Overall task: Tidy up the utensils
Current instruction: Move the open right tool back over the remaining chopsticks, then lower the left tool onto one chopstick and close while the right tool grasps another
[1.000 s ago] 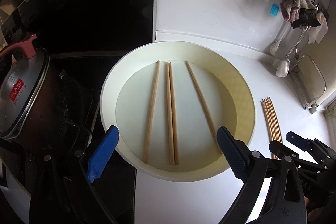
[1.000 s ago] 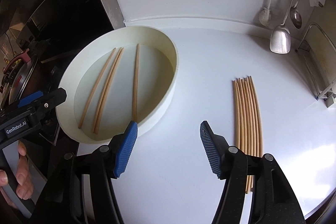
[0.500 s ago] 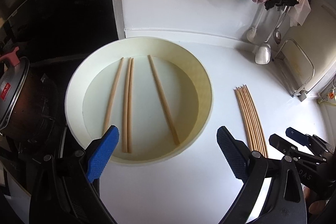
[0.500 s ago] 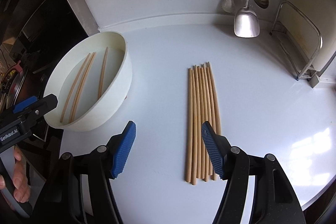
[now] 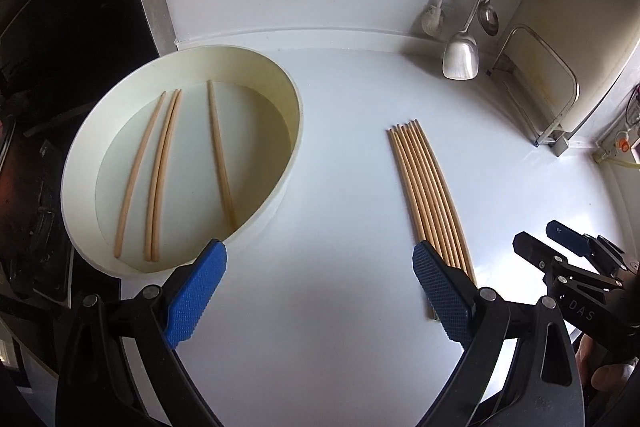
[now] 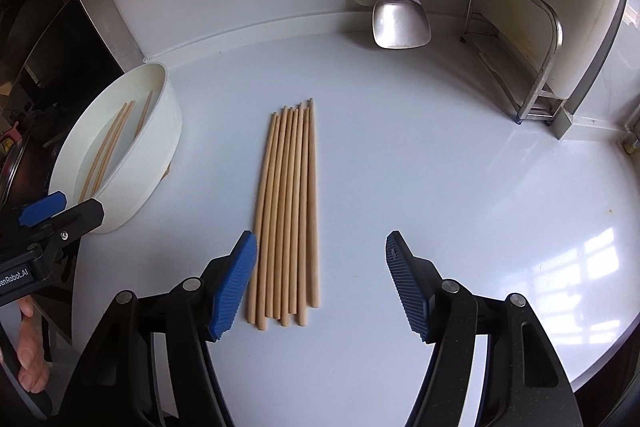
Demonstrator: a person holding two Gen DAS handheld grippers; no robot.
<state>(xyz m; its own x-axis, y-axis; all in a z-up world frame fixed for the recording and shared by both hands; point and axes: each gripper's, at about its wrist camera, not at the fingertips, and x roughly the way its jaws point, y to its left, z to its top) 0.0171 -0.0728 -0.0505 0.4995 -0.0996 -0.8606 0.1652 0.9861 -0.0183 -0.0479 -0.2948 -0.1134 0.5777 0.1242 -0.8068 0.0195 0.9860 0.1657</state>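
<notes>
White counter (image 6: 440, 147) bears chopsticks (image 6: 290, 211) between right gripper's (image 6: 320, 281) wide-open, empty jaws

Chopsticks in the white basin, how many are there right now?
4. In the white basin: one chopstick at the left, a touching pair beside it, and one apart on the right. None looks hidden.
</notes>
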